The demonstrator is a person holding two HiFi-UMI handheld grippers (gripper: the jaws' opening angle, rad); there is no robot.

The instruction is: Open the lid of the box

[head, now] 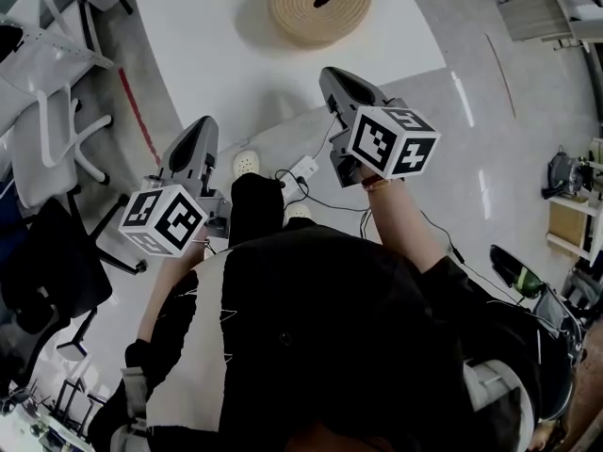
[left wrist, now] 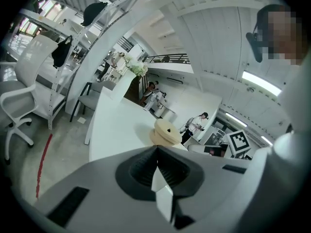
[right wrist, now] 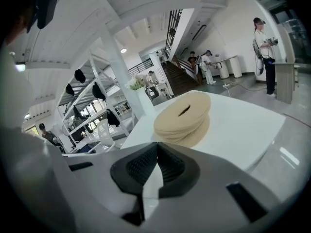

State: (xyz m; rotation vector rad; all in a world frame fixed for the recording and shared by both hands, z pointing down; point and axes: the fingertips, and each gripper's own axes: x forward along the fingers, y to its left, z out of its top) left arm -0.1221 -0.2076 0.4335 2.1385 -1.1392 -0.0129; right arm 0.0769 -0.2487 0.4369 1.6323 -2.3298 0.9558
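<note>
Obs.: a person stands at the near edge of the white desk (head: 207, 36) with a claw in each hand. Both claws are held out in front of the body and point toward the desk, tipped slightly downward.

Left claw (head: 202, 123): jaws together, with the black ribbed pads meeting at the tip and nothing between them. Its marker cube (head: 162, 219) sits at the hand end. This claw is over the floor, short of the desk edge.

Right claw (head: 332, 73): jaws also closed pad to pad, and empty. Its marker cube (head: 391, 141) is at the hand end. In the head view its tip shows against the desk's near edge.

Box (head: 320, 6): round, tan and woven-looking. It sits on the desk well ahead of both claws, closer to the right claw's line than the left's.

Lid (right wrist: 183, 109): on the box and closed. It is a flat disc with a small dark slot in the top, overhanging the body a little. Neither claw touches the lid or the box.

Surroundings:
- a white chair (head: 57, 130) on the floor left of the desk
- a red line (head: 137, 116) on the floor beside the desk
- a white power strip (head: 303, 169) with cables near the person's feet
- a person standing in the background (right wrist: 265, 57) in the right gripper view
</note>
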